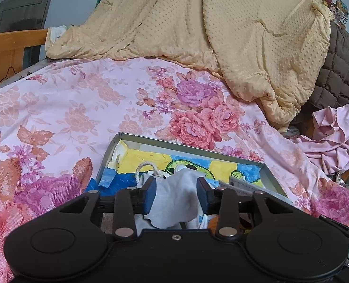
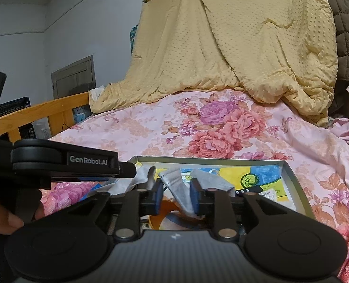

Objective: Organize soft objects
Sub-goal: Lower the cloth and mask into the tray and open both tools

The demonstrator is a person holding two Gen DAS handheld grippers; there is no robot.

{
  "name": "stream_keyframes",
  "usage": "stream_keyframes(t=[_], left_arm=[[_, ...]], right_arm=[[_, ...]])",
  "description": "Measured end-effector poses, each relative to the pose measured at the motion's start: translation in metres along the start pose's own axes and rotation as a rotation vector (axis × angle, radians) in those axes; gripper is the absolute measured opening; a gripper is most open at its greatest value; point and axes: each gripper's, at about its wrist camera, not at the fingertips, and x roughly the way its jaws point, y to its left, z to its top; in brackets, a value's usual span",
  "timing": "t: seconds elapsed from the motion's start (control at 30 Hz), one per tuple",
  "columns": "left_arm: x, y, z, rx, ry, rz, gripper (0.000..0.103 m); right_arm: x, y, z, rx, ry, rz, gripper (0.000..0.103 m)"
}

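Note:
A grey metal tray (image 1: 165, 142) with a yellow, blue and green painted bottom lies on the floral bed sheet (image 1: 63, 108). It also shows in the right wrist view (image 2: 292, 176). My left gripper (image 1: 176, 192) is open, its blue pads either side of a grey-white sock (image 1: 176, 200) heaped in the tray. A white cord loop (image 1: 144, 168) lies beside the sock. My right gripper (image 2: 176, 194) is open around a grey sock (image 2: 210, 181) in the tray. The left gripper body (image 2: 65, 162) crosses the left of the right wrist view.
A yellow dotted quilt (image 1: 221, 35) is piled at the back of the bed. A brown quilted blanket (image 1: 337, 70) and crumpled pink fabric (image 1: 335, 136) lie at the right. A wooden bed rail (image 1: 11, 42) runs along the left. Paper cards (image 1: 240, 185) lie in the tray.

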Motion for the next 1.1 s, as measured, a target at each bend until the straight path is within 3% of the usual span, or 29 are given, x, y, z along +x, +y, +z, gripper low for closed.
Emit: stream_keyframes(t=[0.4, 1.1], left_arm=[[-0.020, -0.001, 0.009, -0.024, -0.027, 0.024, 0.070], [-0.087, -0.003, 0.022, -0.004, -0.084, 0.070, 0.090]], right_arm=[[-0.013, -0.004, 0.011, 0.036, -0.017, 0.009, 0.059], [-0.060, -0.012, 0.034, 0.100, -0.093, -0.051, 0.091]])
